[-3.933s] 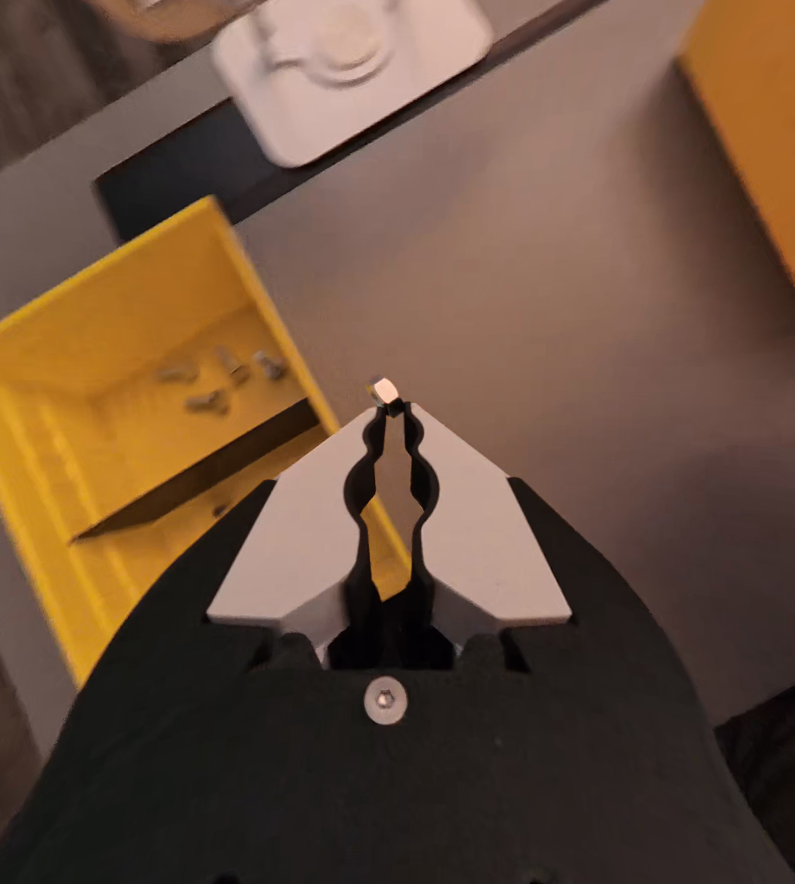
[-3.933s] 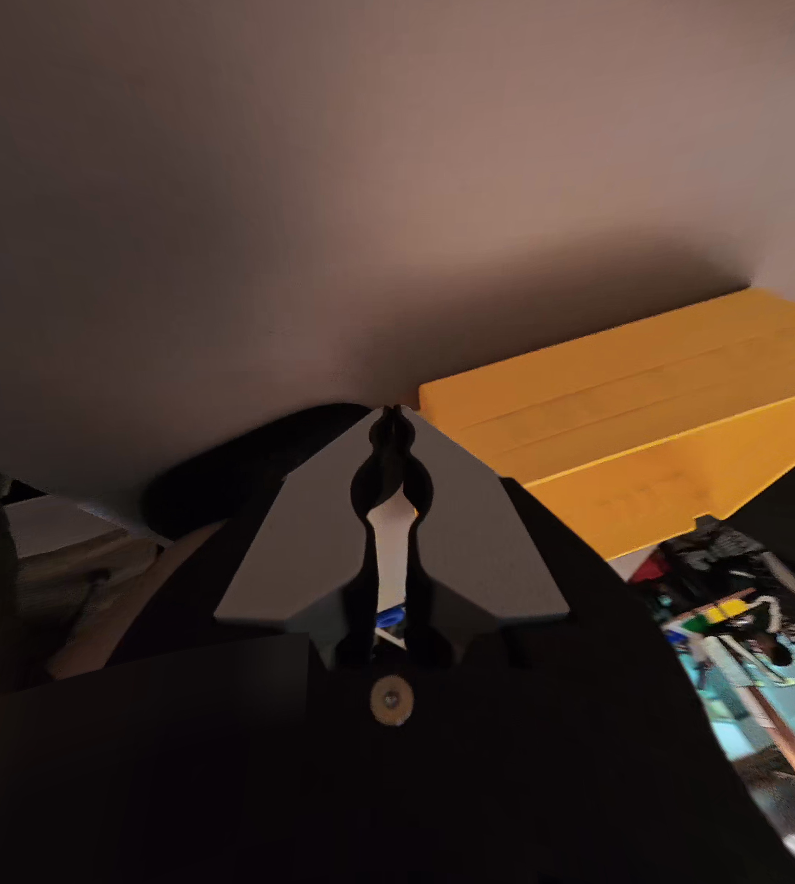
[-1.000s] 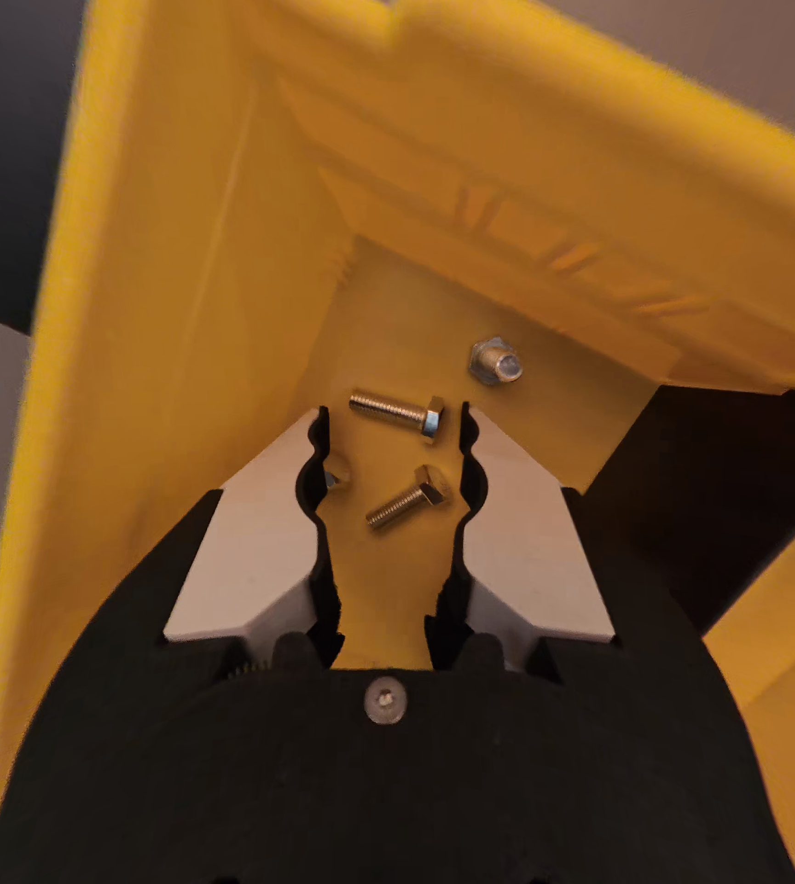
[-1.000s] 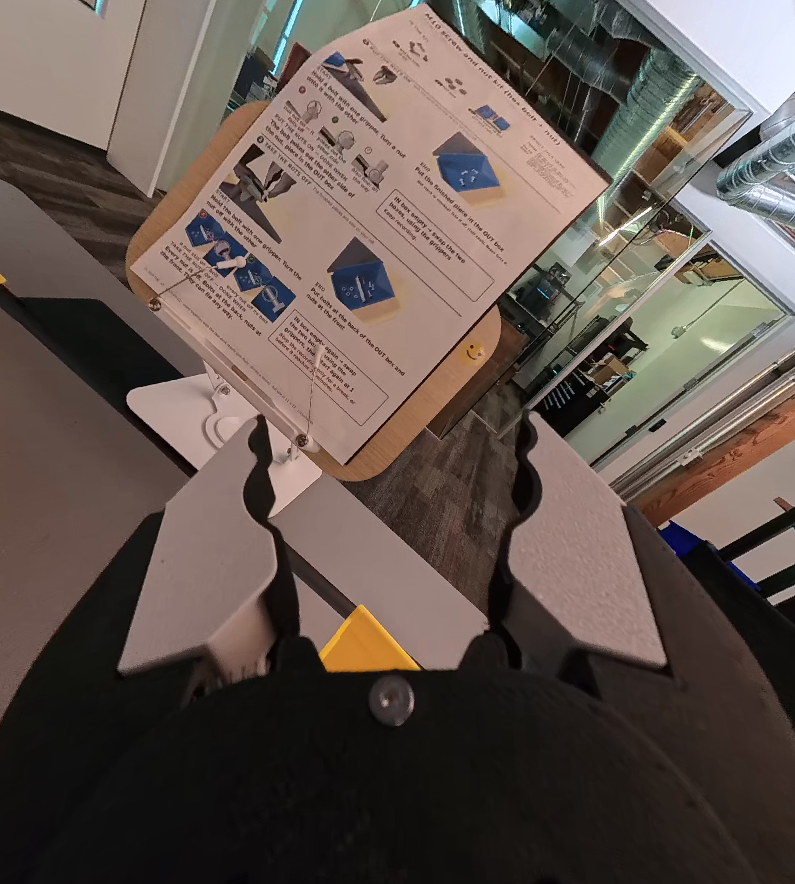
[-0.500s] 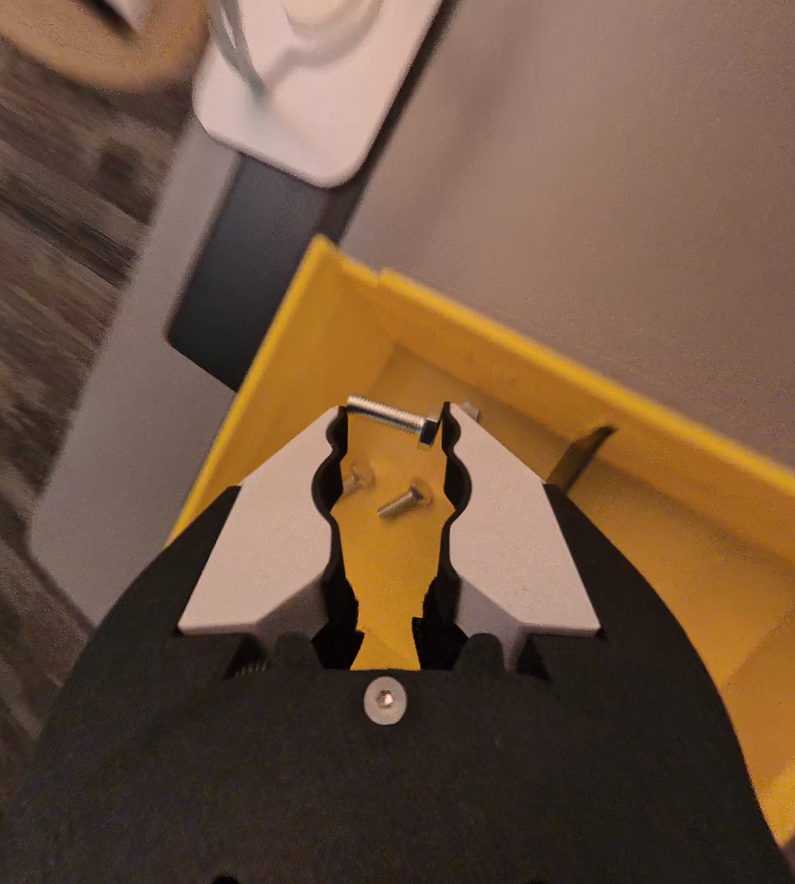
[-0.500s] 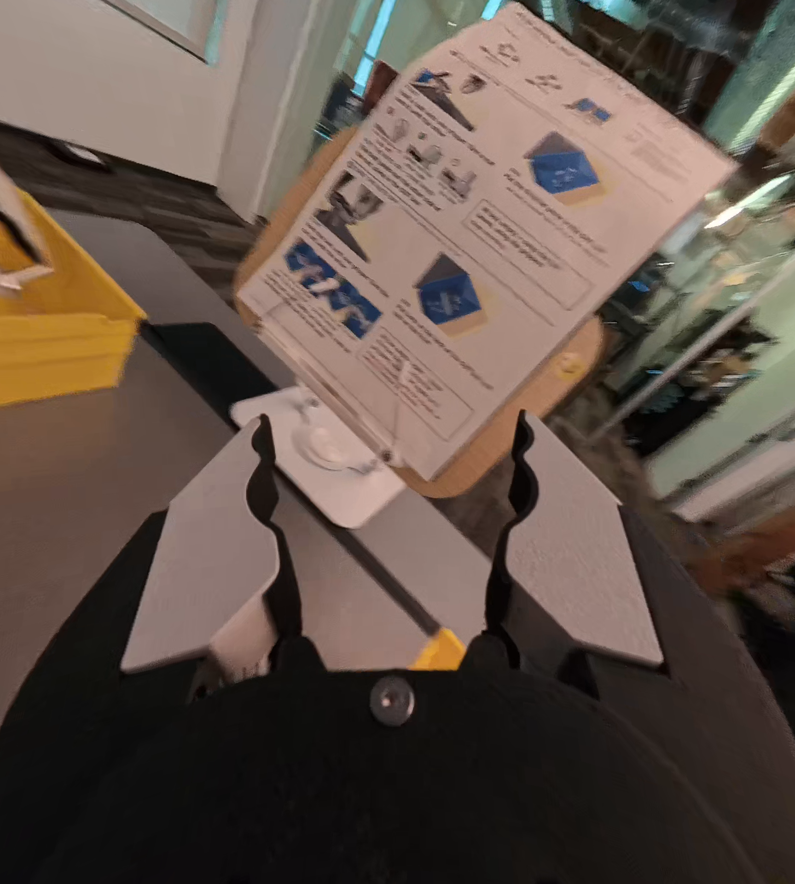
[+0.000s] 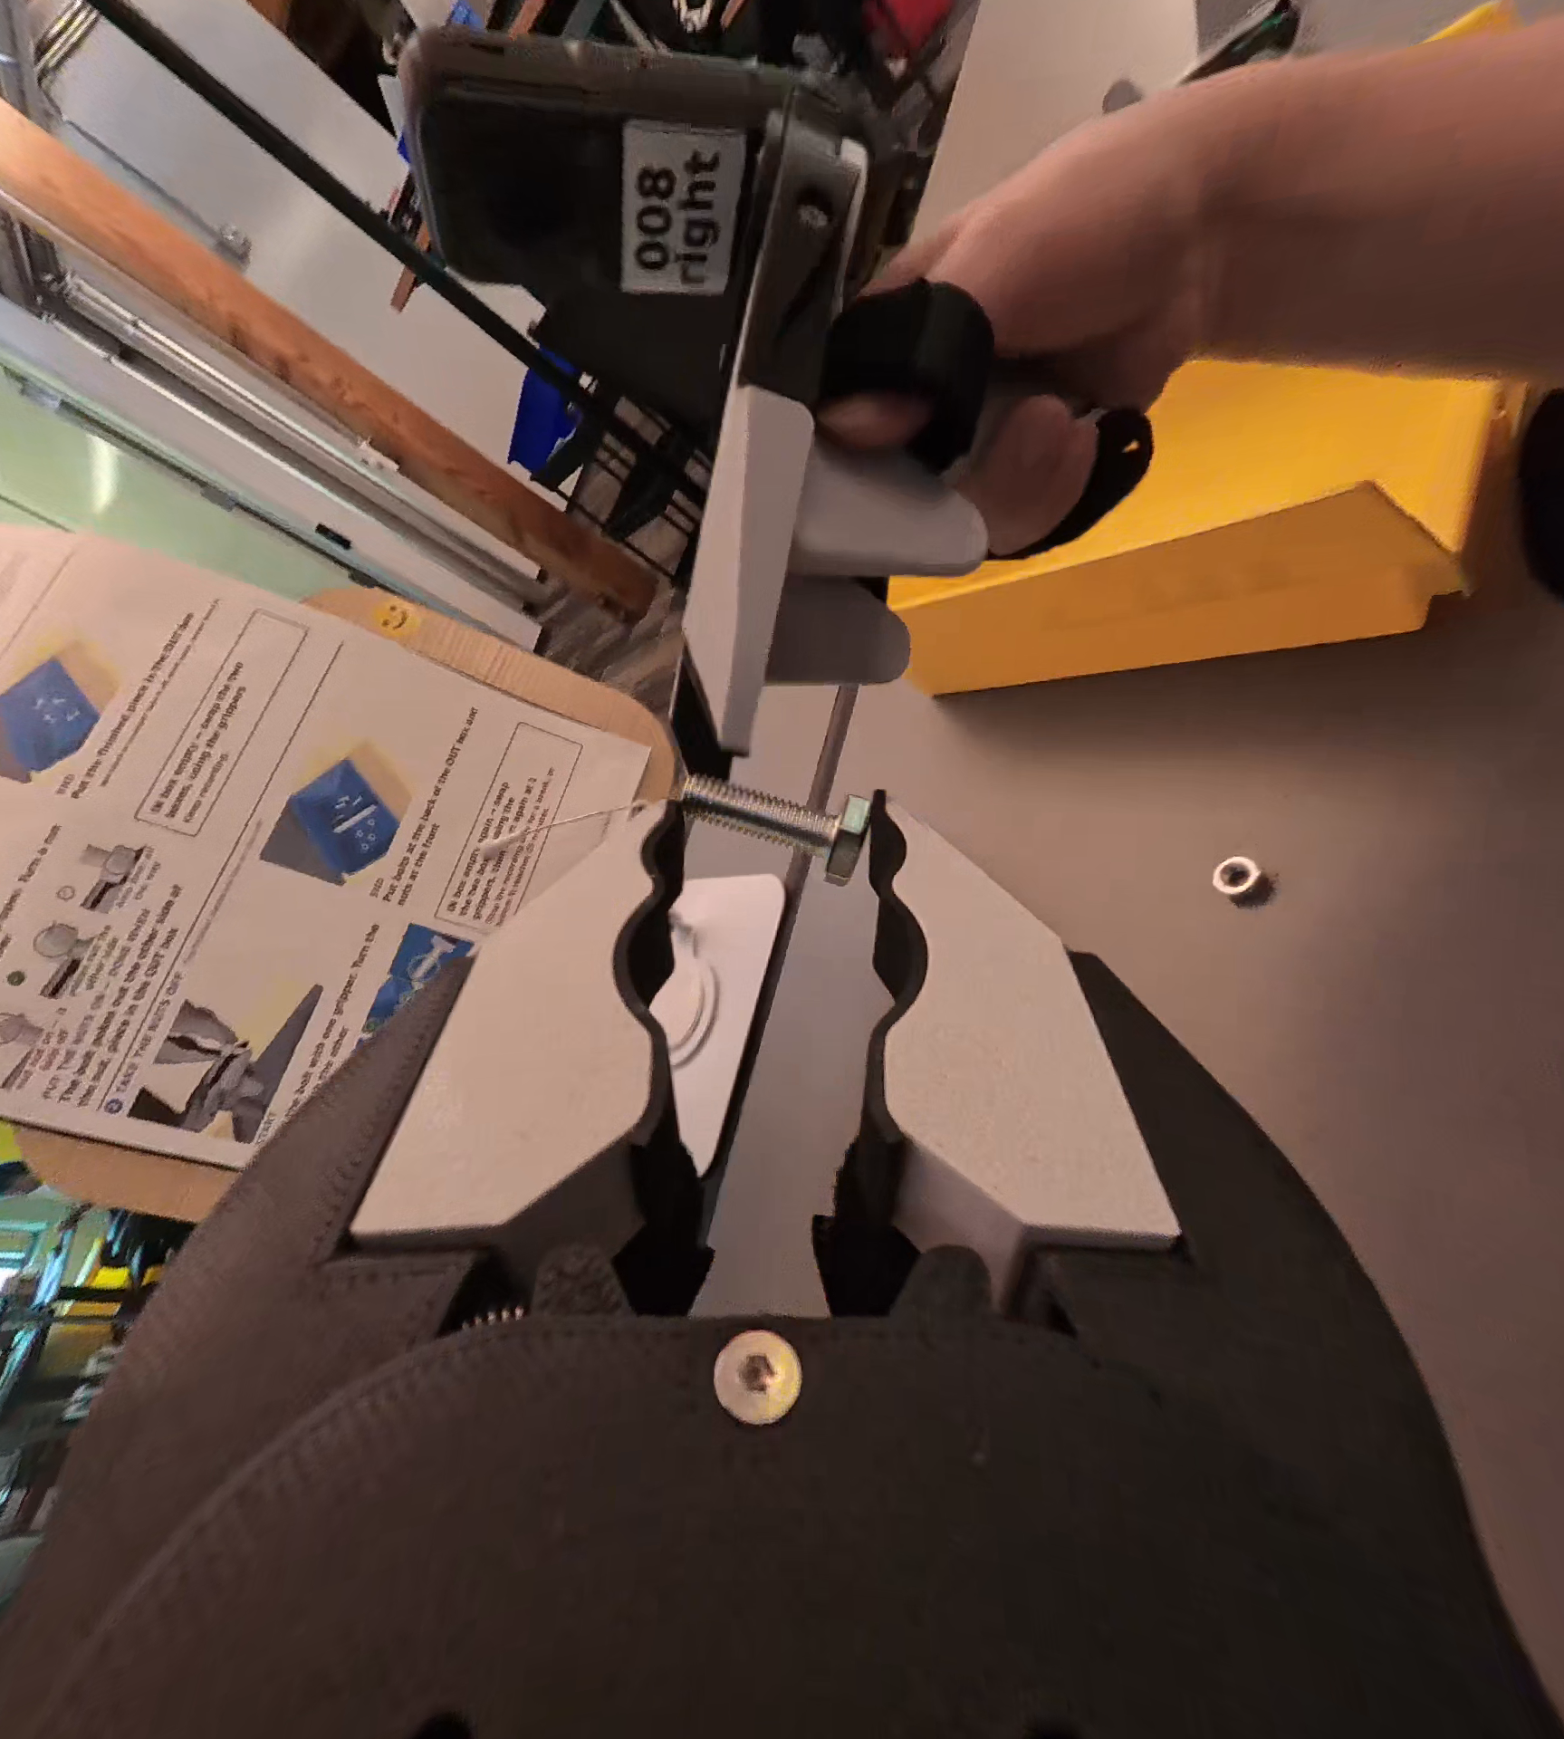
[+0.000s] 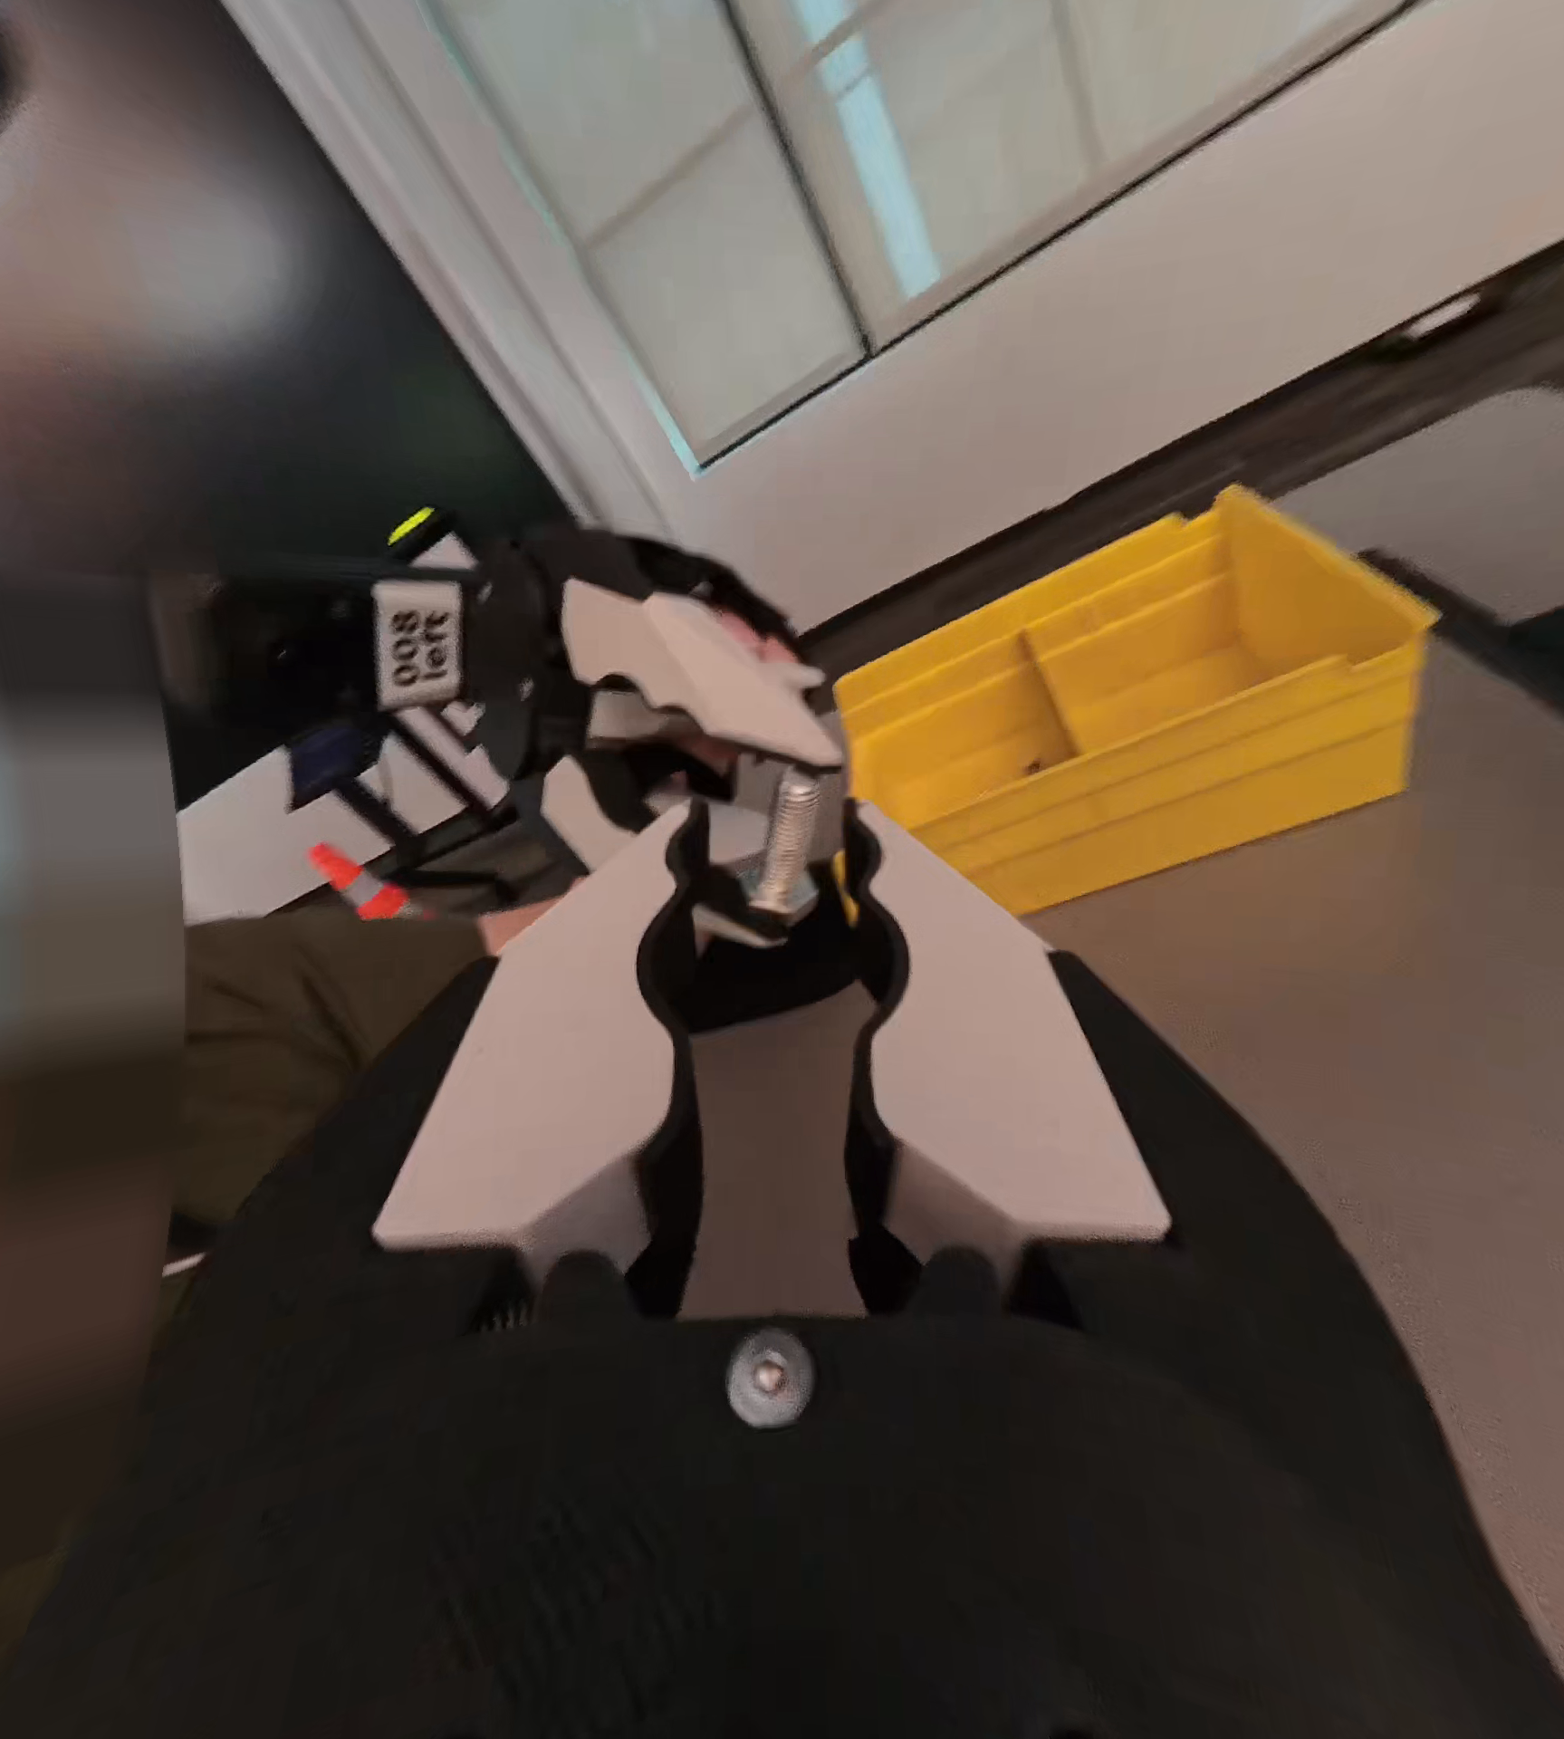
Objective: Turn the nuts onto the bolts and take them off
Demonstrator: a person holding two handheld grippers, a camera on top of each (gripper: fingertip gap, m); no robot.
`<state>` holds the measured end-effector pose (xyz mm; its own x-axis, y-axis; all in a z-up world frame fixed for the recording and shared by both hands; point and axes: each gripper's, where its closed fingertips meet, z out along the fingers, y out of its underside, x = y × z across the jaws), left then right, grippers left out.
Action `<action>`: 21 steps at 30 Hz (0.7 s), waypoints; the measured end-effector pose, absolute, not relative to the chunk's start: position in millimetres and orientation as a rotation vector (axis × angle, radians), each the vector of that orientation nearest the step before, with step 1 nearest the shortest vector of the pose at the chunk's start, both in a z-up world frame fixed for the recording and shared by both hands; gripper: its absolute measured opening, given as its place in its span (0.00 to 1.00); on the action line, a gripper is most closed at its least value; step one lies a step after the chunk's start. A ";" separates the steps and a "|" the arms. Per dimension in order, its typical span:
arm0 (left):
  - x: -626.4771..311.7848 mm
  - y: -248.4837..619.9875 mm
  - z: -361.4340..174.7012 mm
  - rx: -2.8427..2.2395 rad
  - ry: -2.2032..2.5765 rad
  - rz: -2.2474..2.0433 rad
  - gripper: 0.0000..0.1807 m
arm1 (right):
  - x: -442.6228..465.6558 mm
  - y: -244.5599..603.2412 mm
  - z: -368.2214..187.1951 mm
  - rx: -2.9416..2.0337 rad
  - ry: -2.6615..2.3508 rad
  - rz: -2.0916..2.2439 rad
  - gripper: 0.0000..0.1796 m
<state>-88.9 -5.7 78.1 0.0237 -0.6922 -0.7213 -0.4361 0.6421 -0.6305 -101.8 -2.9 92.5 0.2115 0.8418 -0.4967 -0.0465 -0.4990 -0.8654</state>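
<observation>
My left gripper point(image 7: 768, 828) is shut on a silver bolt point(image 7: 764, 821), pinched end to end: hex head on the right fingertip, thread tip on the left. It holds the bolt in the air above the grey table point(image 7: 1323, 1035). My right gripper point(image 8: 770, 833) is open, with its fingertips on either side of the same bolt point(image 8: 789, 852) and not touching it. In the left wrist view the right gripper point(image 7: 806, 696) hangs just above the bolt, held by a hand point(image 7: 1182, 235). A loose nut point(image 7: 1237, 880) lies on the table to the right.
A yellow bin point(image 7: 1182, 583) sits behind the right gripper. A second yellow bin point(image 8: 1135, 715) with a divider stands on the table beyond the left gripper point(image 8: 712, 687). An instruction sheet on a stand point(image 7: 194, 847) is at the table's far edge.
My left gripper took a bolt out of the yellow bin and lifted it above the table. My right gripper swung round to face it and narrowed its opening around the bolt.
</observation>
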 end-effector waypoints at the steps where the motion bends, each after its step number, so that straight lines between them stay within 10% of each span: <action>1: -87.3 -7.7 76.9 -0.953 1.604 -0.273 0.21 | -103.4 -10.5 88.1 -1.713 -0.801 1.427 0.19; 21: -99.4 -19.3 88.9 -1.373 1.368 -1.138 0.22 | -109.2 -5.0 95.3 -1.544 -0.911 1.227 0.05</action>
